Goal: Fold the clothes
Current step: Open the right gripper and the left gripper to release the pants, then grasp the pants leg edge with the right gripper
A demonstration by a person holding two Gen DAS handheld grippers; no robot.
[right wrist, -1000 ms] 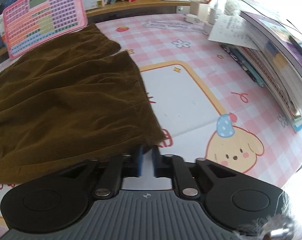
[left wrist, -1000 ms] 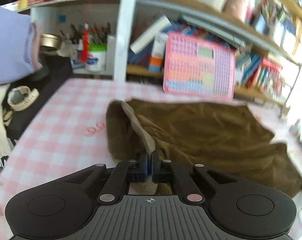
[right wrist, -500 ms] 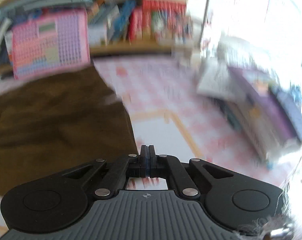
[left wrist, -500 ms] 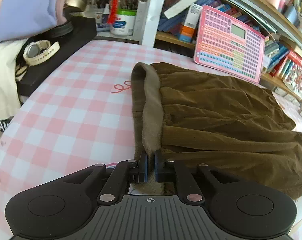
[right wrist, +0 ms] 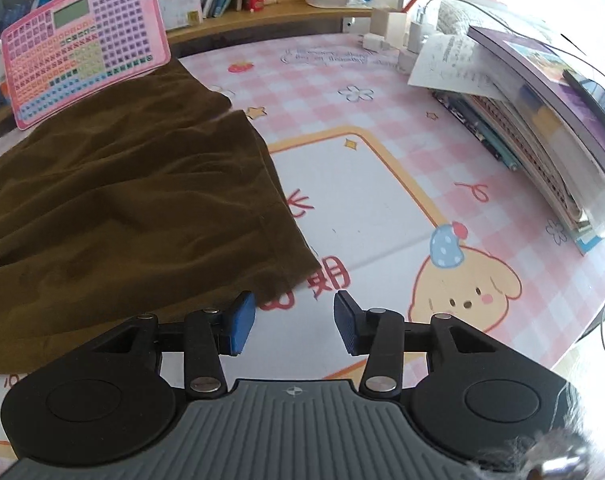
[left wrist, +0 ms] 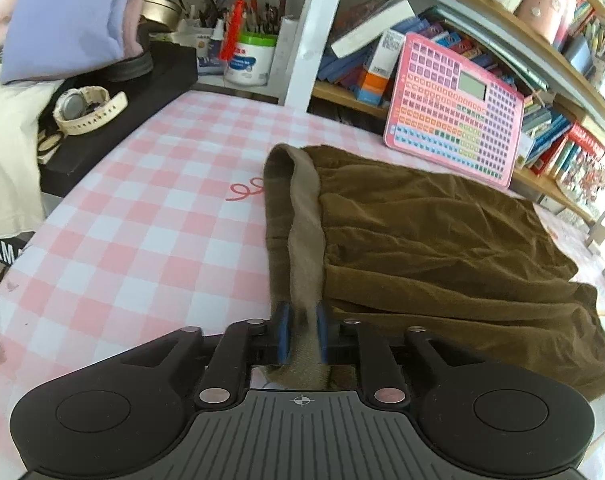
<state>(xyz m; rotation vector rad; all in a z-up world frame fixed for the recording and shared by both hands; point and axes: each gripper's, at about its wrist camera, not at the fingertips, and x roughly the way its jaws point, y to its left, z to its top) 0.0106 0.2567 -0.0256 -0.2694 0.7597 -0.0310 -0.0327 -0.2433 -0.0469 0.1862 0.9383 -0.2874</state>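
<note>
**Both claws loosening at the brown skirt**

Brown skirt [left wrist: 422, 240] lies flat on the pink checked table mat [left wrist: 142, 232], filling the middle and right of the left wrist view. Its pale waistband [left wrist: 306, 232] runs up from the frame bottom. Left gripper [left wrist: 302, 334]: jaws have just been opening, now slightly parted, the waistband between the blue pads, not visibly squeezed. Right gripper [right wrist: 294, 322]: jaws have just been opening, now spread with nothing between them; the skirt hem corner [right wrist: 290, 276] lies just beyond the left pad. Pink keypad toy [right wrist: 82, 40] stands at upper left, behind the skirt.
</note>
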